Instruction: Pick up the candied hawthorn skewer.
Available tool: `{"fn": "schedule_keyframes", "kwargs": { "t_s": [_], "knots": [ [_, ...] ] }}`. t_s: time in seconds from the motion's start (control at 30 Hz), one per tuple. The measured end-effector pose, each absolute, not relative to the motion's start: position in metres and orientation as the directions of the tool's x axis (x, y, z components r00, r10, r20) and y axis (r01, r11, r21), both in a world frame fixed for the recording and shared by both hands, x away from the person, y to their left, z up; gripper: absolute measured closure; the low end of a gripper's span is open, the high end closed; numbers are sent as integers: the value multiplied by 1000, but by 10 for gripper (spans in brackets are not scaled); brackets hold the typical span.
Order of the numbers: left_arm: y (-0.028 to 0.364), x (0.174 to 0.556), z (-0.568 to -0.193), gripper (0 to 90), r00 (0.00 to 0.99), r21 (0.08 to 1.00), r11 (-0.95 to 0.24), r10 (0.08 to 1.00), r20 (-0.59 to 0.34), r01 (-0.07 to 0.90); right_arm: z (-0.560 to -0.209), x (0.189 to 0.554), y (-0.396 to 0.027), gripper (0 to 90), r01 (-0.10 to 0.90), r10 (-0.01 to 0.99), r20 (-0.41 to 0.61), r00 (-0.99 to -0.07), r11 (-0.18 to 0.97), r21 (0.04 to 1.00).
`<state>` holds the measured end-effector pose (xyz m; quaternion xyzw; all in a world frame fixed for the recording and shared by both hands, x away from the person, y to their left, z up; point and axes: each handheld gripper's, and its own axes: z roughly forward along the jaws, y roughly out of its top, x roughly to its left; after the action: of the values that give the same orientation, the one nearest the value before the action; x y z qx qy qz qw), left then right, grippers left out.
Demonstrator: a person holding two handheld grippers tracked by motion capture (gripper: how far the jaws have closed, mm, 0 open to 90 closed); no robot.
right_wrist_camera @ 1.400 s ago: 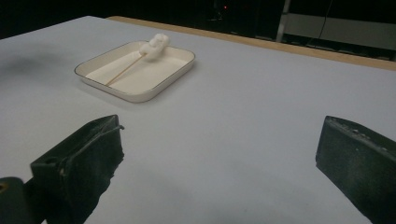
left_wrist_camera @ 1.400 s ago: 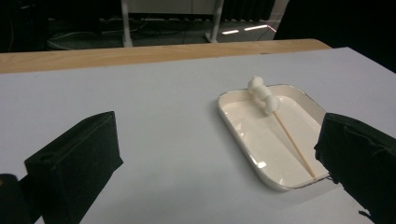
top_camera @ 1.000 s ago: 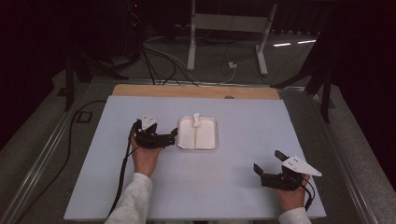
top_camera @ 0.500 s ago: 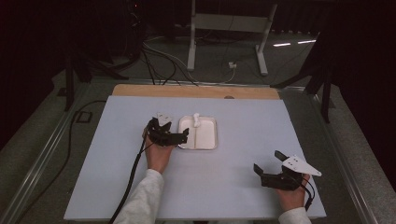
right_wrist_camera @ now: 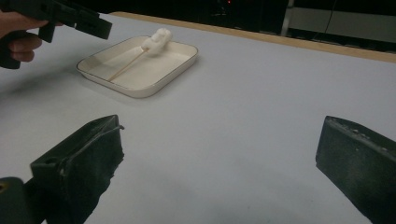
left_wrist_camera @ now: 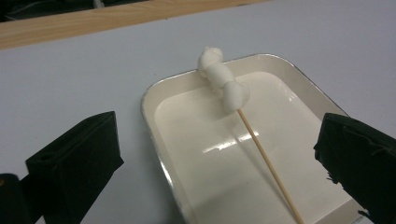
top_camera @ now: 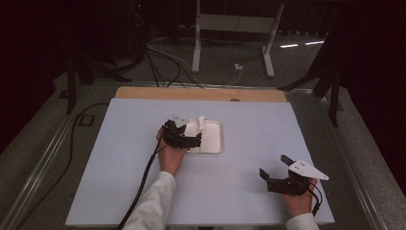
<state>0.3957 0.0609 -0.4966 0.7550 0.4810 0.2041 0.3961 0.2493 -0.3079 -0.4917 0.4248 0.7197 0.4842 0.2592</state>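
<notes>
Two spread tools — left tool (top_camera: 197, 139) over the tray (top_camera: 216, 143), right tool (top_camera: 274, 171) above pale-blue tabletop (top_camera: 239, 191) — dim, perhaps cable-strewn room.

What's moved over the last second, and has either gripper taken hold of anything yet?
The left gripper moved right, over the shallow cream rectangular tray, jaws open above the thin wooden skewer of white marshmallows; nothing gripped. The right gripper, tray and skewer stayed put.
</notes>
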Motion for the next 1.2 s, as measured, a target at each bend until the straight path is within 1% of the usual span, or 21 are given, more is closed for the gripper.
{"fn": "schedule_keyframes", "kwargs": {
  "t_s": [0.43, 0.53, 0.7, 0.77, 0.83, 0.97, 1.03, 1.1, 1.13, 1.17, 1.2],
  "knots": [
    [46, 406, -516, 23, 451, 732, -246, 888, -93, 636, -493, 250, -308, 3, 366, 860, 37, -508, 177, 914],
    [41, 407, -517, 48, 439, 712, -269, 896, -62, 649, -493, 250, -308, 3, 367, 860, 37, -508, 178, 913],
    [40, 405, -515, 85, 433, 712, -283, 901, -33, 643, -493, 250, -308, 3, 367, 861, 36, -507, 178, 913],
    [38, 403, -514, 86, 437, 719, -288, 899, -24, 632, -493, 251, -308, 3, 368, 861, 36, -507, 178, 913],
    [36, 402, -512, 141, 450, 728, -284, 892, -38, 624, -493, 251, -307, 3, 368, 862, 36, -506, 178, 912],
    [29, 402, -514, 186, 472, 715, -300, 880, -48, 631, -493, 251, -307, 3, 370, 862, 37, -506, 178, 912],
    [26, 402, -517, 267, 475, 707, -304, 879, -51, 639, -493, 251, -307, 3, 369, 861, 35, -507, 181, 912],
    [25, 403, -520, 379, 487, 699, -314, 872, -57, 643, -493, 250, -307, 3, 368, 861, 33, -507, 182, 912],
    [24, 402, -520, 438, 488, 700, -324, 872, -40, 637, -493, 251, -307, 3, 369, 862, 35, -506, 180, 912],
    [23, 402, -520, 545, 486, 698, -340, 874, -14, 630, -493, 251, -308, 3, 369, 862, 35, -506, 179, 912],
    [24, 402, -520, 545, 485, 697, -342, 875, -9, 630, -493, 251, -308, 3, 369, 862, 35, -506, 179, 912]
  ]
}}
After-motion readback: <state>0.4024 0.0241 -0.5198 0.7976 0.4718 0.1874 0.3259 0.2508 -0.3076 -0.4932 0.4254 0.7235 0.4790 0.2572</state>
